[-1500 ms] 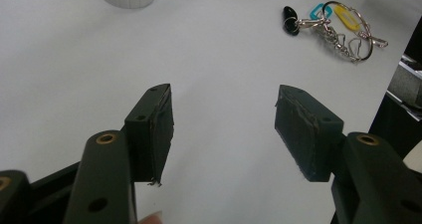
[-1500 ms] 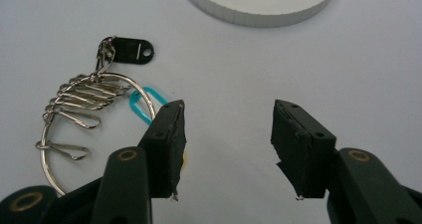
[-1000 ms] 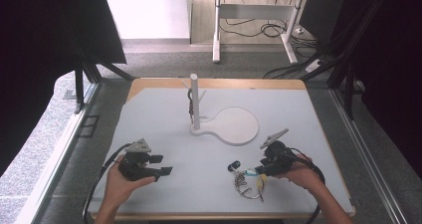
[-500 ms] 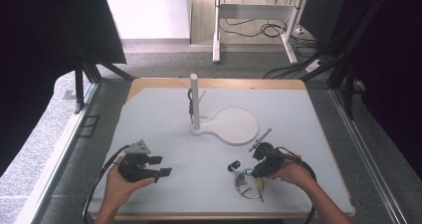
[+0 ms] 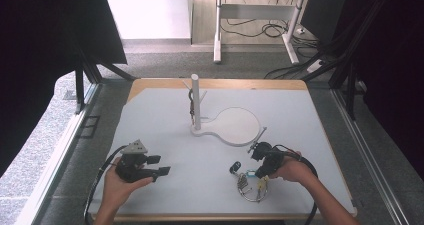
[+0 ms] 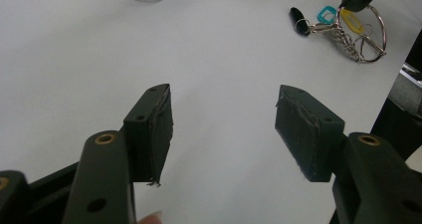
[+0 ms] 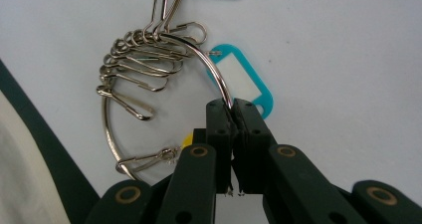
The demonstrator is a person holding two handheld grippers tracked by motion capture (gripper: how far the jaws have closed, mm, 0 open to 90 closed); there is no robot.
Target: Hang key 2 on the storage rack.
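White stand [image 5: 196, 102] blocks table [image 5: 310, 115] centre; bare surface elsewhere.

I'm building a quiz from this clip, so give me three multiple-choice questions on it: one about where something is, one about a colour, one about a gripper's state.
1. Where does the large metal key ring lie?
A. near the table's front edge, by the right gripper
B. on the white round-based stand
C. beside the left gripper

2. What colour is the plastic tag next to the right gripper's jaws?
A. red
B. teal
C. black

3. How stands the left gripper?
A. shut on the ring
B. shut on nothing
C. open

Answers: 1 A, the high view shows it there. 2 B, the right gripper view shows teal. 3 C, the left gripper view shows its jaws wide apart over bare table.
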